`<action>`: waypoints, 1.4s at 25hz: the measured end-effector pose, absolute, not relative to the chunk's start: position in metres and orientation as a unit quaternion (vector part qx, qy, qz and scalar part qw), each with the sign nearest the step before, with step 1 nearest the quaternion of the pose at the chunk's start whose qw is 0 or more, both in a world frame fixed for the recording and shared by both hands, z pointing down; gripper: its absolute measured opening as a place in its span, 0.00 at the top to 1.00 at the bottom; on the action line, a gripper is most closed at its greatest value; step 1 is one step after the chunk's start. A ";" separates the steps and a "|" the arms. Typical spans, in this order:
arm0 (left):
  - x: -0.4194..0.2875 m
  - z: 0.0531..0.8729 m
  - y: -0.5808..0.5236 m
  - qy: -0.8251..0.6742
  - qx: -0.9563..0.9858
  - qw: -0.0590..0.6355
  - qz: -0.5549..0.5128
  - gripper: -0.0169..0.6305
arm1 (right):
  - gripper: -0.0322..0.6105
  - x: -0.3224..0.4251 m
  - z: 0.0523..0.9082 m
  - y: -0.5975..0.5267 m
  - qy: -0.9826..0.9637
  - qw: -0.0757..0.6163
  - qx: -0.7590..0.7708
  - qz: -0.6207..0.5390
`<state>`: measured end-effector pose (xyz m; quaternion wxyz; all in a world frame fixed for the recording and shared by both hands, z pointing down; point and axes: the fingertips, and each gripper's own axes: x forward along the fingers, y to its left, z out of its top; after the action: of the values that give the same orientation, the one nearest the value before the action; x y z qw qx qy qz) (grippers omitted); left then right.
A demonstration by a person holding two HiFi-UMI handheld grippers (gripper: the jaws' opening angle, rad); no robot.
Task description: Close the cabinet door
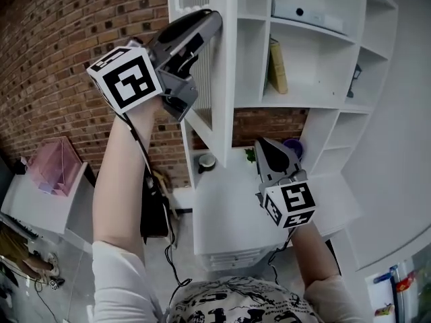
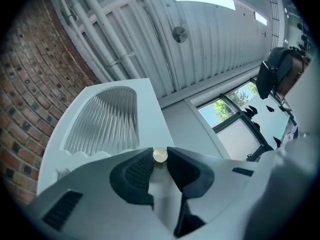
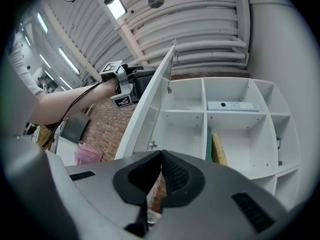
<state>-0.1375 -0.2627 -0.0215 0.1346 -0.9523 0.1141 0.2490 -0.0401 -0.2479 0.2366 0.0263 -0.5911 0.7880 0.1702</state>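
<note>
- Brick wall [image 1: 60, 39] fills the far left of the head view, behind the raised left arm, and plays no part in this step.
- The left gripper [image 1: 211, 20] is lifted to the free edge of the cabinet door [image 1: 225, 79]. In the left gripper view its pads pinch a small brass knob [image 2: 160, 155] from both sides, so it is clamped on the knob.
- The cabinet door stands swung out from the cabinet, seen almost edge-on from above, with its ribbed glass panel [image 2: 105, 119] facing left. It is plainly not yet shut.
- To close it well, I judge the left hand should carry the knob round the door's arc toward the opening rather than shove it straight. Letting the wrist turn with the hinge should keep the small round knob from slipping out of the pads.
- Easing off near the frame and finishing with a light press should seat the door without a slam.
- The white cabinet [image 1: 303, 101] lies to the right of the door. Its open compartments hold a standing book [image 1: 276, 66] and a flat white box [image 1: 303, 11], and nothing seems to jut into the door's path.
- The right gripper [image 1: 267, 147] hangs lower, near the door's bottom corner, with its jaws pressed together and nothing between them. It is best kept back from the swing.
</note>
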 end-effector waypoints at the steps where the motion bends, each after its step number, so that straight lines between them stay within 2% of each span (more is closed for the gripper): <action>1: -0.130 -0.022 -0.264 0.116 -0.951 0.137 0.250 0.82 | 0.93 -0.032 0.237 -0.251 0.789 0.025 -0.589 0.171; 8: -0.092 -0.025 -0.277 0.139 -0.943 0.150 0.264 0.83 | 0.93 0.015 0.242 -0.276 0.804 0.013 -0.570 0.169; 14: -0.039 -0.022 -0.297 0.170 -0.941 0.187 0.224 0.83 | 0.93 0.048 0.237 -0.296 0.814 0.021 -0.553 0.176; 20: -0.006 -0.021 -0.321 0.198 -0.936 0.192 0.218 0.83 | 0.93 0.074 0.242 -0.319 0.826 0.012 -0.535 0.178; 35: 0.047 -0.023 -0.383 0.262 -0.924 0.210 0.180 0.82 | 0.93 0.121 0.240 -0.382 0.844 0.025 -0.503 0.185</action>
<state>0.0472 -0.3831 -0.0233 0.2101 -0.9244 0.2622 0.1804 0.1213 -0.3815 0.2398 0.0252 -0.5027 0.8439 0.1855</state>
